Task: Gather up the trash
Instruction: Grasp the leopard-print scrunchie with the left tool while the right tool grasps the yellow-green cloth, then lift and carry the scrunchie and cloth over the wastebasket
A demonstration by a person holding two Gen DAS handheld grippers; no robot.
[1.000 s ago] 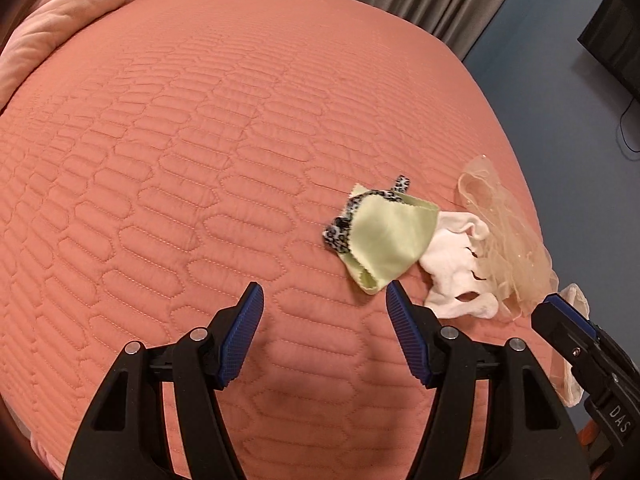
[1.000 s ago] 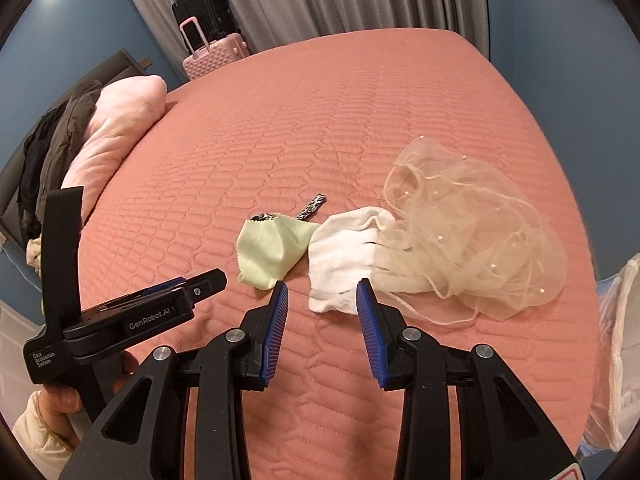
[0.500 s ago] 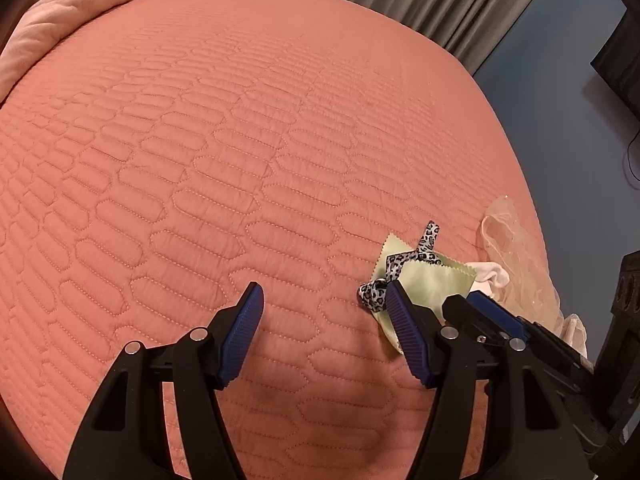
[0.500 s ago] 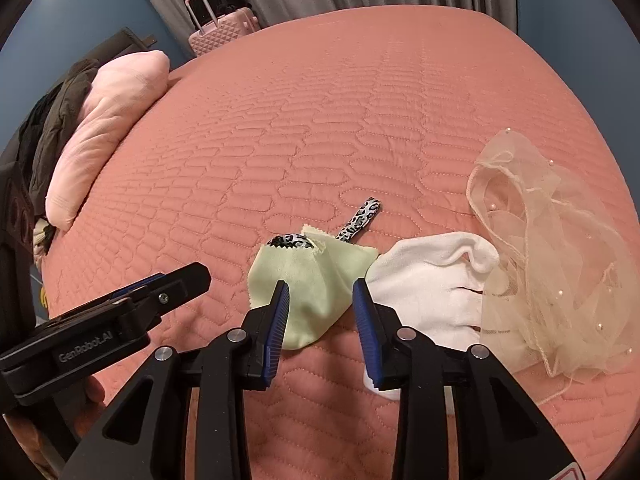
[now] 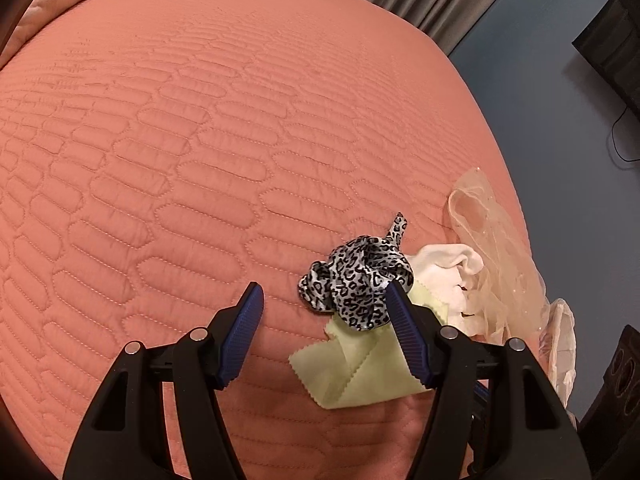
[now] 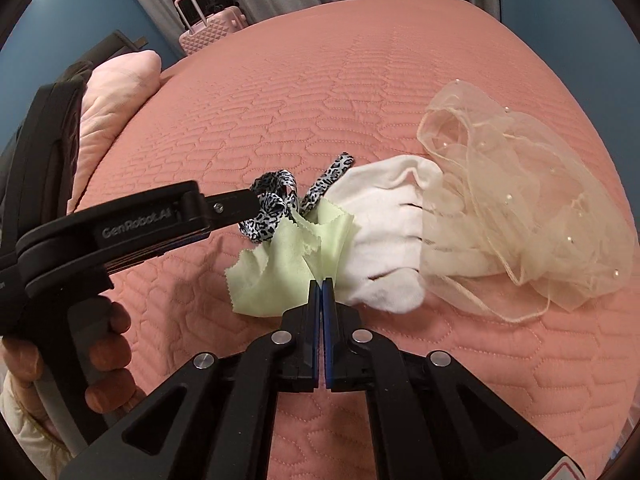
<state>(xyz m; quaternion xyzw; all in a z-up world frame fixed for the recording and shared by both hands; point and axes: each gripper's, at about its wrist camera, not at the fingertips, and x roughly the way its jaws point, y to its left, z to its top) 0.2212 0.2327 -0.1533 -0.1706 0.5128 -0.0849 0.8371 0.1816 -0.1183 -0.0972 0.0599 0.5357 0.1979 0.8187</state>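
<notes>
On the salmon quilted bed lie a pale green cloth [image 6: 280, 264], a leopard-print scrunchie [image 6: 272, 204], a white sock [image 6: 384, 232] and a sheer beige tulle piece [image 6: 520, 208]. My right gripper [image 6: 321, 284] is shut on the green cloth's edge. My left gripper [image 5: 324, 332] is open just above the bed, with the scrunchie [image 5: 360, 280] and green cloth [image 5: 360, 364] between its fingers toward the right one. The sock [image 5: 448, 272] and tulle [image 5: 492, 248] lie to its right.
The bed [image 5: 200, 160] stretches wide to the left and back. A pink pillow [image 6: 116, 100] lies at its head, with a pink suitcase [image 6: 208, 28] and a black one beyond. A plastic bag [image 5: 560, 340] hangs at the bed's right edge.
My right gripper moved forward and shut on the green cloth, bunching it up. My left gripper moved right, so the scrunchie now sits between its open fingers.
</notes>
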